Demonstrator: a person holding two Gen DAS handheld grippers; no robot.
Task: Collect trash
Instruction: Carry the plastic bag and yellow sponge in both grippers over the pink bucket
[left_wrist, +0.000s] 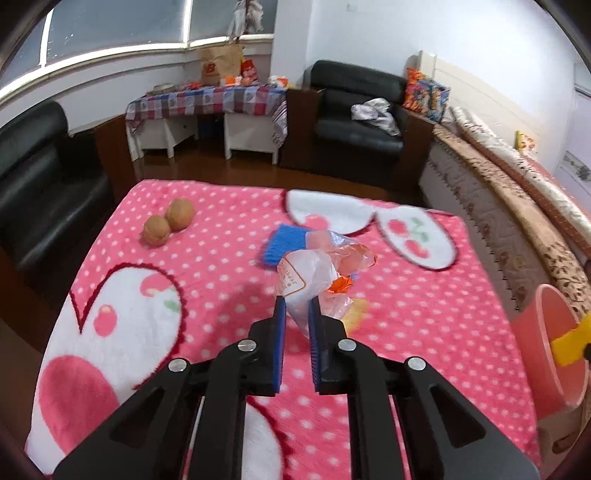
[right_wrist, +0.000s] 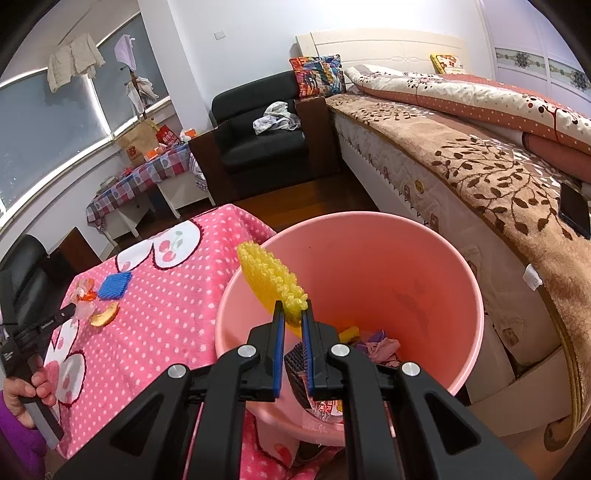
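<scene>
A crumpled clear plastic wrapper (left_wrist: 310, 273) with orange print lies on the pink polka-dot blanket (left_wrist: 221, 295). My left gripper (left_wrist: 297, 306) is shut on its near end. Behind it lie a blue bristly pad (left_wrist: 286, 243) and an orange-yellow slice (left_wrist: 356, 314). Two walnuts (left_wrist: 168, 221) sit at the far left. In the right wrist view, my right gripper (right_wrist: 293, 314) is shut on a yellow bumpy pad (right_wrist: 269, 280), held over the pink bin (right_wrist: 388, 277). Purple and pink scraps (right_wrist: 376, 345) and a dark bristly piece (right_wrist: 295, 365) lie inside.
The bin (left_wrist: 546, 332) stands off the blanket's right edge, against a bed (right_wrist: 480, 166) with a brown cover. A person's hand (right_wrist: 26, 391) holds the left gripper's handle. Black armchairs (right_wrist: 258, 136) and a checked-cloth table (left_wrist: 207, 99) stand beyond, across wooden floor.
</scene>
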